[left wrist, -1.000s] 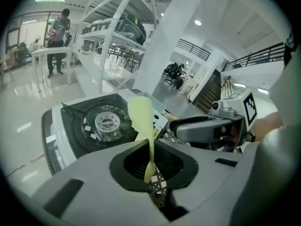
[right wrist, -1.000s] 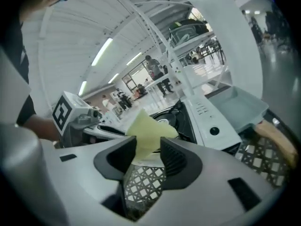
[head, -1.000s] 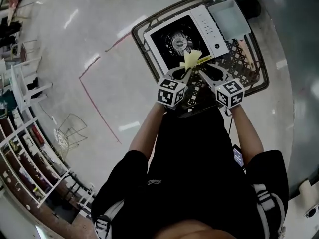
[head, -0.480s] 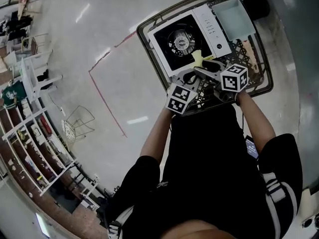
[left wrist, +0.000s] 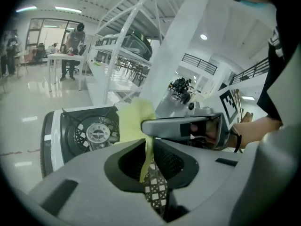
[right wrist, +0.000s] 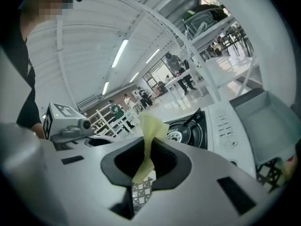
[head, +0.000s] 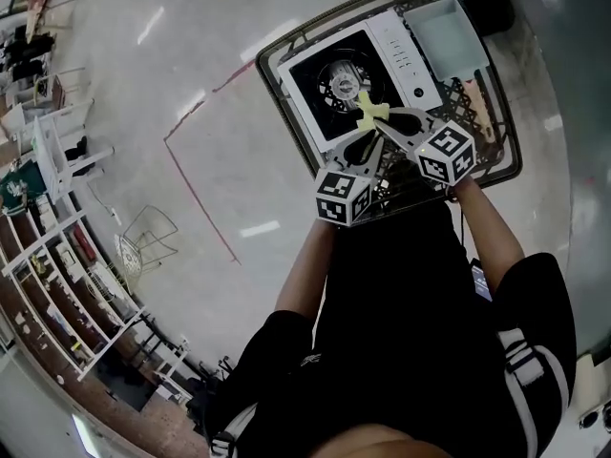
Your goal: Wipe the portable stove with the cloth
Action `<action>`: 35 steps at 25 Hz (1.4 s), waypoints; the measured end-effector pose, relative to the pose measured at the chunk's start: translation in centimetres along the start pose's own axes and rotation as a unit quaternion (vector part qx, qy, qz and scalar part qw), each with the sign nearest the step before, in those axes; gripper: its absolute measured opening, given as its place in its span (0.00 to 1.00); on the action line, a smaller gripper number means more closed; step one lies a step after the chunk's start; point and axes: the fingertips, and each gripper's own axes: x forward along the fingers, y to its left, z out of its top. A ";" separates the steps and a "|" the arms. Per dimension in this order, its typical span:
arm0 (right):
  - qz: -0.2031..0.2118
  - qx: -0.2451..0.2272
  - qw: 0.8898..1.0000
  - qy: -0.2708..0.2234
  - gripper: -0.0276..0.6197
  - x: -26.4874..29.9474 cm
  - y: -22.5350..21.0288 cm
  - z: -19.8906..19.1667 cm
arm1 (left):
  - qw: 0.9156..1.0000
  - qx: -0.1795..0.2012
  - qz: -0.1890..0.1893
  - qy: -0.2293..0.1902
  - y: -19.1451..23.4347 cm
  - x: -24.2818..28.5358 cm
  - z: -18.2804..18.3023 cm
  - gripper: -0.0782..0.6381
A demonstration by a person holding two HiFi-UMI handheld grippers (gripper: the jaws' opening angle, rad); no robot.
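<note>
A white portable stove point(head: 372, 70) with a black burner well sits on a wire-mesh cart. A small yellow cloth point(head: 368, 110) hangs bunched just above the stove's near edge, between both grippers. My left gripper point(head: 363, 134) comes at it from the lower left and is shut on it; the cloth point(left wrist: 134, 121) runs down between its jaws. From the right, my right gripper point(head: 389, 122) has its jaws closing on the cloth point(right wrist: 151, 126), which is pinched between them. In the left gripper view the stove's burner point(left wrist: 89, 131) lies beyond the cloth and the right gripper point(left wrist: 188, 126) crosses in front.
The black mesh cart point(head: 477, 122) holds the stove and a grey tray point(head: 437, 34) to its right. A dark round object point(head: 487, 8) stands past the cart's far corner. Red tape point(head: 191, 189) marks the glossy floor, and white shelving point(head: 57, 256) lines the left.
Half a second ago the left gripper sat lower, apart from the cloth. It has come back up, and both grippers now meet at the cloth over the stove's front.
</note>
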 end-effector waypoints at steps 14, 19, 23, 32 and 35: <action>-0.210 -0.355 0.908 0.071 0.09 1.0 -13.1 13.3 | 1.000 -0.005 0.027 0.005 1.3 -2.3 -3.4 0.16; -0.189 -0.450 0.852 0.189 0.10 5.8 -16.2 10.0 | 0.999 -0.005 0.035 0.027 1.3 -2.6 -5.0 0.16; -0.163 -0.439 0.855 0.223 0.17 7.4 -17.1 8.2 | 0.998 -0.020 0.049 0.030 2.6 -3.1 -6.0 0.16; -0.133 -0.367 0.902 0.184 0.41 5.6 -15.7 7.0 | 0.997 -0.030 0.059 0.033 3.2 -4.1 -6.4 0.16; -0.155 -0.338 0.916 0.149 0.41 4.9 -16.3 7.8 | 0.998 -0.027 0.055 0.033 3.1 -3.6 -6.4 0.16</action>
